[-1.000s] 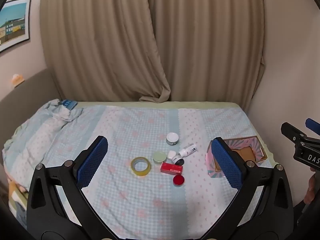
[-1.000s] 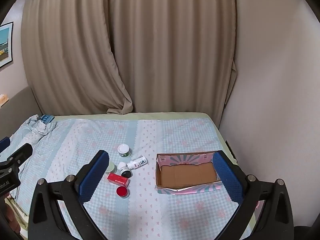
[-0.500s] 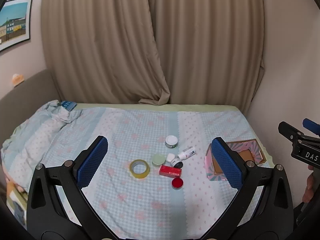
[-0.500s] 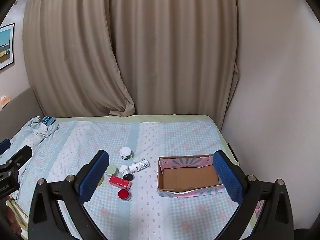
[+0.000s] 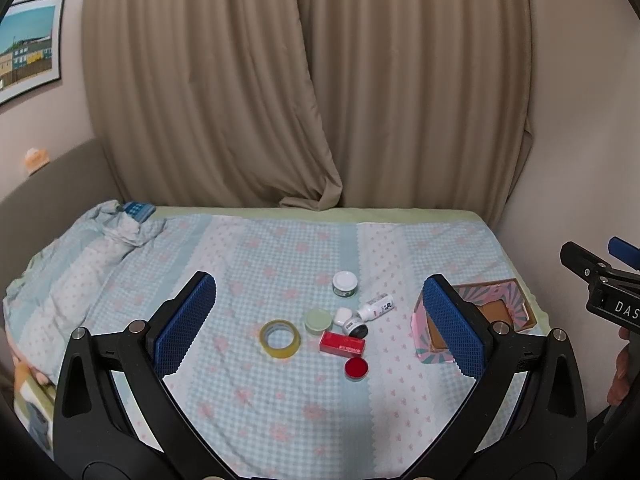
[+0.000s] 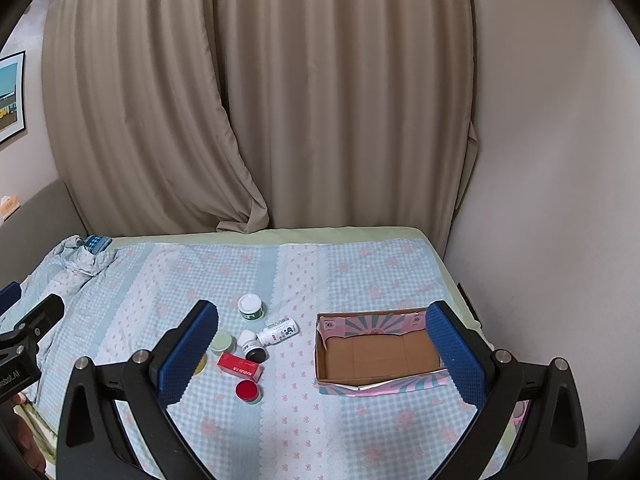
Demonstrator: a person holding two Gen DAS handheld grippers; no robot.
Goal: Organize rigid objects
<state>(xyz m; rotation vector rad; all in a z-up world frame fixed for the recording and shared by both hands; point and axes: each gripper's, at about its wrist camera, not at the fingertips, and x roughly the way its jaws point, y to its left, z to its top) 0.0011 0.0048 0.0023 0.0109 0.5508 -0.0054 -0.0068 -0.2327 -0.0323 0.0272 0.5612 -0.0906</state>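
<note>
Both pairs of tongs are held up above the near edge of the bed, spread wide and holding nothing: the left tongs frame the little heap of things, the right tongs frame the heap's right side and the box.

By my reckoning nothing has been sorted yet. The cardboard box, pink and teal on its outside, lies on the bedspread to the right with its brown floor bare. Everything else sits loose in a cluster to its left: a white-lidded jar farthest back, a white bottle lying on its side, a small dark jar tipped over just beside it, a pale green round tin, a red carton flat on the cloth, and a red-lidded tin nearest the front. So the whole job is left, if the box is where they are meant to go, and that seems likely to me.

The left view shows the roll of yellow tape plainly, apart from the rest on the left; from the right it is almost wholly hidden behind a blue pad. The right view looks straight down into the box, where the left view catches only its corner behind a pad. Each view also catches the other tongs at its edge.
</note>
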